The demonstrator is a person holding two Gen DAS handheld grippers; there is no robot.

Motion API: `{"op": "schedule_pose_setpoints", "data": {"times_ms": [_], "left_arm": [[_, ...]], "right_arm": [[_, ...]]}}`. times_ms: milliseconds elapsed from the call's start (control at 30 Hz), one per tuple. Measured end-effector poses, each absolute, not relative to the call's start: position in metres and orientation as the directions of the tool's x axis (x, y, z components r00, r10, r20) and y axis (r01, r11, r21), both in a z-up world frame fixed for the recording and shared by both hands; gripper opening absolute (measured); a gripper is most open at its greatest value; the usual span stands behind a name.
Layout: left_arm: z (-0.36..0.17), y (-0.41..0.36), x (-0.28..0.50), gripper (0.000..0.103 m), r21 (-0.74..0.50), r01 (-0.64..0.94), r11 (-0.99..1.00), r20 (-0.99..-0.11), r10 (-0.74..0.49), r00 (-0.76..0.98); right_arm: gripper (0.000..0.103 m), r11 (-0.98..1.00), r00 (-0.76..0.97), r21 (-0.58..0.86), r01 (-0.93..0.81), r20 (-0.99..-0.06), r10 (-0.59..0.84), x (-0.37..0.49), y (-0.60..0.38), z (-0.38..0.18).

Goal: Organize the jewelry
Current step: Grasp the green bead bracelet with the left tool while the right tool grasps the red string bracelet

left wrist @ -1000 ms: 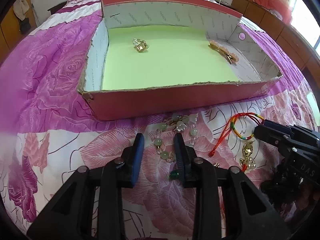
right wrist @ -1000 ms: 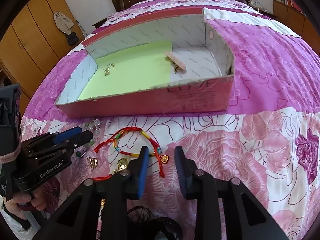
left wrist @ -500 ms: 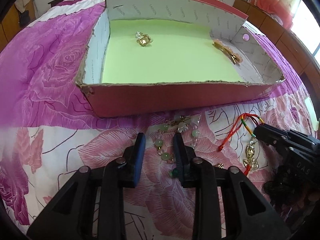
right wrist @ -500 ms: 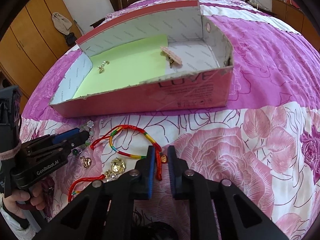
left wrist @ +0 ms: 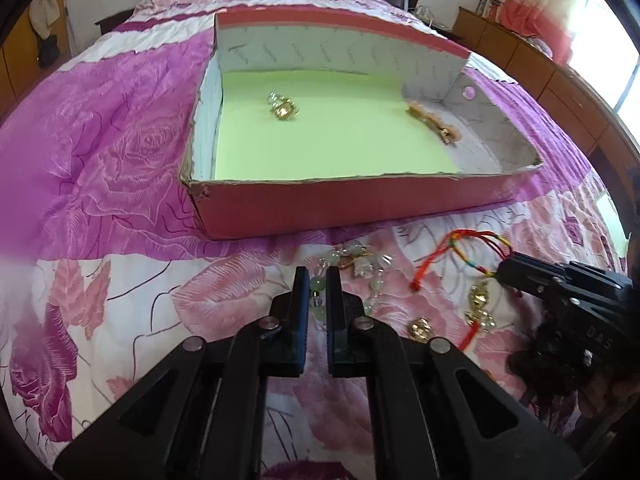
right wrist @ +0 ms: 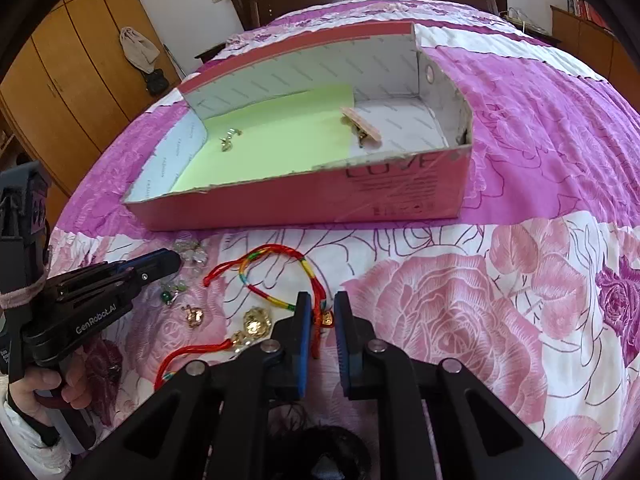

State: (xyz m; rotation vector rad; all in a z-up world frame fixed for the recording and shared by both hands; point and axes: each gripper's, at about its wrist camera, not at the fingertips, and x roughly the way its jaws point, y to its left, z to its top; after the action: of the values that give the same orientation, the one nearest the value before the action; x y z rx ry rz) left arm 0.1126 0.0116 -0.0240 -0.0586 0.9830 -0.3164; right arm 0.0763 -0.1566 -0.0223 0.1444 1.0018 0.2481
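Spreading beneath both my grippers is a rose-printed bedspread [right wrist: 520, 280]. Beyond the jaws sits a red cardboard box [left wrist: 360, 204], holding a gold earring [left wrist: 283, 107] and a pink hair clip [right wrist: 362, 126] on its green liner. My left gripper [left wrist: 316, 292] has its jaws nearly together around the green bead bracelet [left wrist: 360, 268] on the bedspread. My right gripper [right wrist: 322, 316] has its jaws narrowly parted, the red string bracelet [right wrist: 280, 268] and its small gold charm [right wrist: 327, 318] lying between them. Gold earrings [right wrist: 256, 325] rest left of those jaws.
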Motion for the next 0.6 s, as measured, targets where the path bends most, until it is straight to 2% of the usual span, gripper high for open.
{"op": "schedule_pose_setpoints", "data": {"times_ms": [600], "left_arm": [[0.014, 0.005, 0.083, 0.000, -0.197, 0.285, 0.938, -0.743, -0.333, 0.581]], "right_arm": [[0.013, 0.945, 0.588, 0.287, -0.158, -0.742, 0.324, 0.046, -0.168, 0.009]]}}
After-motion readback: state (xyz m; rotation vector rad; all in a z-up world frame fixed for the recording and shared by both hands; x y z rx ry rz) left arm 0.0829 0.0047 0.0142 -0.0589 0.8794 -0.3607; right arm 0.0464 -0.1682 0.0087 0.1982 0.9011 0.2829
